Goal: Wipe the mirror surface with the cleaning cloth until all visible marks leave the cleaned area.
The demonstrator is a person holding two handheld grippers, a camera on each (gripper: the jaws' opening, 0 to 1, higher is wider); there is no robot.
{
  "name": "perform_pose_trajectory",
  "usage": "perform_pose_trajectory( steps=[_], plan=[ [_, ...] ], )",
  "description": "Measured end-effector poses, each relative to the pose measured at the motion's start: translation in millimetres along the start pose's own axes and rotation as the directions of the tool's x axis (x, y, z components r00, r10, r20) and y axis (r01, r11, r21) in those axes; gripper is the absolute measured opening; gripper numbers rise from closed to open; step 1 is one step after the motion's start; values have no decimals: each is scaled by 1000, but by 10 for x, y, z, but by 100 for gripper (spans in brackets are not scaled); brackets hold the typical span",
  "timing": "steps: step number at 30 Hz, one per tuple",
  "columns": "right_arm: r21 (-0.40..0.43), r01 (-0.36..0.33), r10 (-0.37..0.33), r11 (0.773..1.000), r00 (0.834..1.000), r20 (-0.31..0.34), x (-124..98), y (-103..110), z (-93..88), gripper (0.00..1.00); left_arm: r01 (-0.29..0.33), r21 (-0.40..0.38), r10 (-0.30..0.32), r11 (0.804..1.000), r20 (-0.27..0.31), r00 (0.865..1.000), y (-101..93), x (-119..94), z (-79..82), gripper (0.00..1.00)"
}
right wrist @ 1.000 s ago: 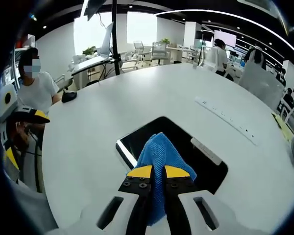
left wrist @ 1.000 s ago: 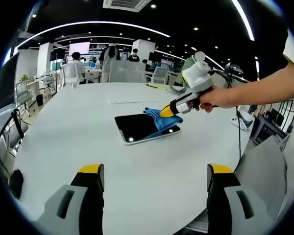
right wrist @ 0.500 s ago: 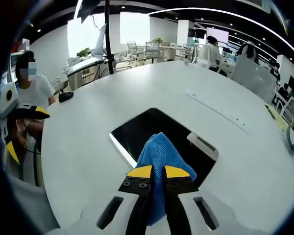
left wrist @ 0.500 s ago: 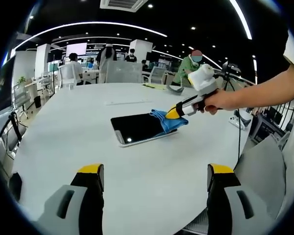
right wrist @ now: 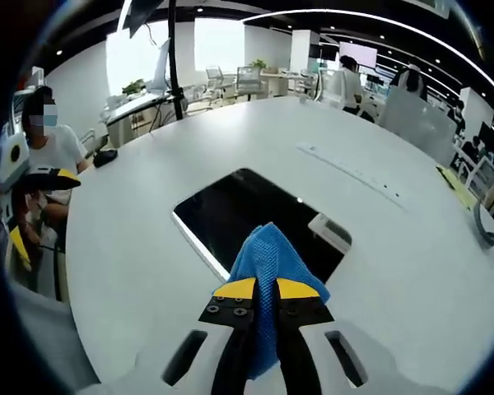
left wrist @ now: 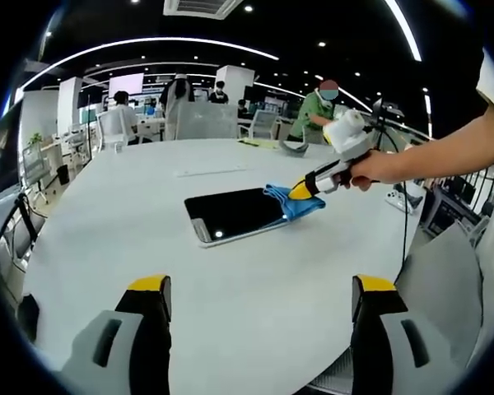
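Mirror, dark and flat, lying on white table. Blue cleaning cloth resting at mirror's edge, pinched between closed jaws of right gripper. Left gripper held above table, apart from mirror, jaws spread, nothing between.

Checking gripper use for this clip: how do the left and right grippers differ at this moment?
The right gripper has its jaws shut on the blue cloth; the left gripper is open and holds nothing. The right gripper reaches to the mirror's edge, with the cloth on it; the left gripper hangs back over bare table, apart from the mirror. Both have yellow-tipped jaws.
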State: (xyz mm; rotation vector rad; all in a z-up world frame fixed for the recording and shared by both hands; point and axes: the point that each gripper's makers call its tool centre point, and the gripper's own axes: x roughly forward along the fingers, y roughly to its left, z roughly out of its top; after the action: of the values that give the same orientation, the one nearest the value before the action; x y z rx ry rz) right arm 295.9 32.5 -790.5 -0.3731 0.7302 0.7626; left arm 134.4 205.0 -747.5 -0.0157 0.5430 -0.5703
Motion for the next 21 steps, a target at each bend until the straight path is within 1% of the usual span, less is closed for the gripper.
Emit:
perform_pose_trajectory(
  steps=[3,7,9,12,16,21],
  plan=[
    [-4,0,0,1000,1000,-8,12,-5,-42,3,1,5,-1,1000,-1,1000,-2,6,2,94],
    [-4,-3,3,1000,999,-32,59,-6,-144,3,0,5,0,1000,1,1000,1,1,10,95],
    [1,-8,8,1000,999,-39,107,-47,-178,3,0,6,0,1000,-2,1000,5,-8,2,94],
    [-6,-5,5,1000,999,-50,110,-29,-230,3,-1,6,1,1000,-5,1000,15,-17,-8,94],
    [-5,4,-5,1000,998,-62,118,-62,-302,3,0,5,0,1000,-7,1000,15,-20,-8,93],
    [-6,5,-6,1000,997,-74,127,-72,-351,3,5,12,-4,1000,-10,1000,8,-17,-7,93]
  ],
)
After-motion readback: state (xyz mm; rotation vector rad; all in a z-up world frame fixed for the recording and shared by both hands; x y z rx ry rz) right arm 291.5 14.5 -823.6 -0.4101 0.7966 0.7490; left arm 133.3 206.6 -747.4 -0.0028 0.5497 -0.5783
